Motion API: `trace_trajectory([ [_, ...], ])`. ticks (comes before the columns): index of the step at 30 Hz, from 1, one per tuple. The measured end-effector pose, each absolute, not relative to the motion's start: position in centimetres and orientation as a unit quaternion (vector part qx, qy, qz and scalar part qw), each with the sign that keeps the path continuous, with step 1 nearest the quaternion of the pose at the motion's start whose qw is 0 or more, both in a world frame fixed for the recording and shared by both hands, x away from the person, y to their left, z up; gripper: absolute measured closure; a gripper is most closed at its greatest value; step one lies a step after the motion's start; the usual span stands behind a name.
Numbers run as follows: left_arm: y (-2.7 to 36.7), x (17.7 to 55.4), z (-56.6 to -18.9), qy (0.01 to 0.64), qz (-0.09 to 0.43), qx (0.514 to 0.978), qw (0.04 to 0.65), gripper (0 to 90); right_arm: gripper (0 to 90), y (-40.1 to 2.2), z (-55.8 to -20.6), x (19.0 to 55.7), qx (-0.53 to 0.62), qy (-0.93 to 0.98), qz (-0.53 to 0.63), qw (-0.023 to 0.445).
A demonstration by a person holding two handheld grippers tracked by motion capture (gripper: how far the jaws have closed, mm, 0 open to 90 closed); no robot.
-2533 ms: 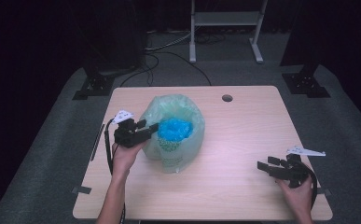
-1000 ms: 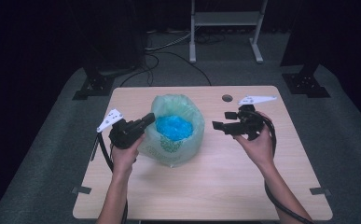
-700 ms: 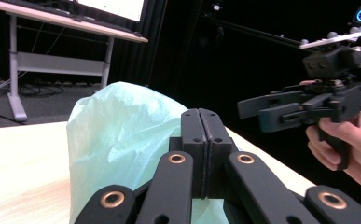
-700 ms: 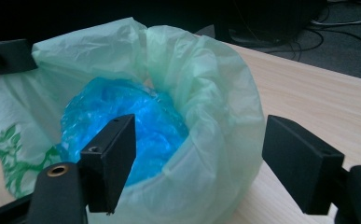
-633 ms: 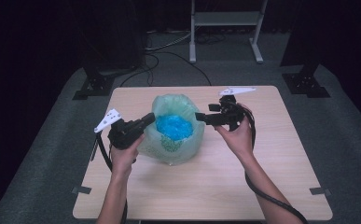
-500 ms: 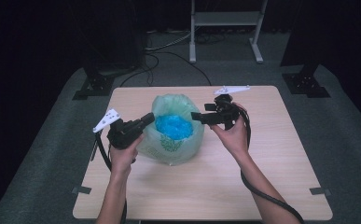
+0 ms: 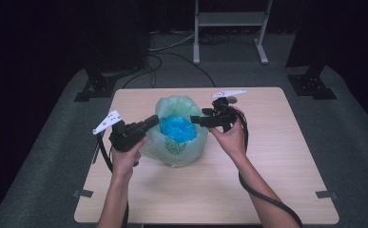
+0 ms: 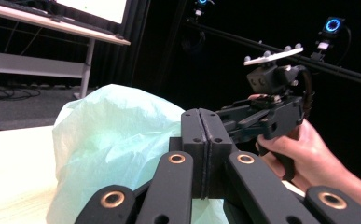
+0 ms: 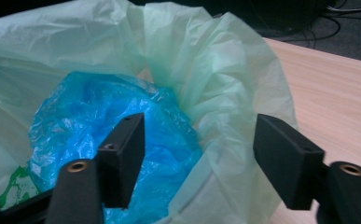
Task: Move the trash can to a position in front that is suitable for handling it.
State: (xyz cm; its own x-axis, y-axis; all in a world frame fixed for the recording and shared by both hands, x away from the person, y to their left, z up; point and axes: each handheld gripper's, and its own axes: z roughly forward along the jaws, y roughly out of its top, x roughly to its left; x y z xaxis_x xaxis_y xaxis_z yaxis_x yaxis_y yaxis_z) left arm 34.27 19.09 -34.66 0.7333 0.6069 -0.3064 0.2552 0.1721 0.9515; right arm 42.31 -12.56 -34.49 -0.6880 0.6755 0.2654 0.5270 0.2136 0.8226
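Observation:
A pale green plastic bag (image 7: 174, 145) stands open in the middle of the table with a crumpled blue plastic bag (image 7: 177, 127) inside it. My left gripper (image 7: 154, 118) is at the green bag's left rim, jaws shut, and the film (image 8: 113, 135) runs right up to the closed tips (image 8: 200, 116). My right gripper (image 7: 194, 119) is at the right rim. In the right gripper view (image 9: 199, 140) its jaws straddle that rim (image 9: 225, 93), one over the blue bag (image 9: 99, 112), one outside. They have just been closing, and the pads stand apart from the film.
The wooden table (image 7: 276, 156) has bare surface in front and to the right of the bag. Tape marks sit near its front corners (image 7: 82, 193) (image 7: 325, 194). Behind it on the dark floor are black stand bases (image 7: 93, 88) (image 7: 312, 85) and a metal frame (image 7: 229, 19).
The right hand has come from the table's front right corner up and leftward to the bag's right rim. The left gripper has stayed at the left rim.

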Motion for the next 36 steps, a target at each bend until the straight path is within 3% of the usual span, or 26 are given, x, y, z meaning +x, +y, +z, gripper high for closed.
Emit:
trace_trajectory([
  [7, 19.2, 34.3, -34.8, 0.334, 0.114, 0.629, 0.693, 90.0, 49.0, -12.2, -34.3, 41.8, 0.388, 0.782, 0.481, 0.077],
  [15, 19.1, 34.5, -35.0, 0.335, 0.107, 0.63, 0.693, 90.0, 46.0, -13.7, -35.5, 42.1, 0.408, 0.768, 0.49, 0.05],
  [18, 18.9, 34.6, -35.2, 0.335, 0.107, 0.632, 0.69, 90.0, 52.9, -13.4, -35.8, 42.1, 0.403, 0.773, 0.488, 0.042],
  [19, 19.0, 34.6, -35.2, 0.336, 0.106, 0.631, 0.691, 90.0, 58.8, -13.4, -35.8, 42.0, 0.4, 0.775, 0.488, 0.041],
  [24, 18.8, 34.7, -35.3, 0.327, 0.101, 0.637, 0.691, 90.0, 65.7, -12.9, -35.8, 41.7, 0.399, 0.777, 0.483, 0.068],
  [27, 18.5, 34.8, -35.4, 0.326, 0.099, 0.639, 0.69, 90.0, 65.3, -12.9, -35.9, 41.5, 0.402, 0.773, 0.485, 0.073],
  [30, 18.5, 34.8, -35.4, 0.327, 0.096, 0.637, 0.692, 90.0, 58.8, -12.9, -35.9, 41.4, 0.407, 0.763, 0.496, 0.072],
  [36, 18.7, 34.6, -35.3, 0.321, 0.103, 0.639, 0.691, 90.0, 71.6, -12.9, -35.5, 40.9, 0.41, 0.758, 0.497, 0.105],
])
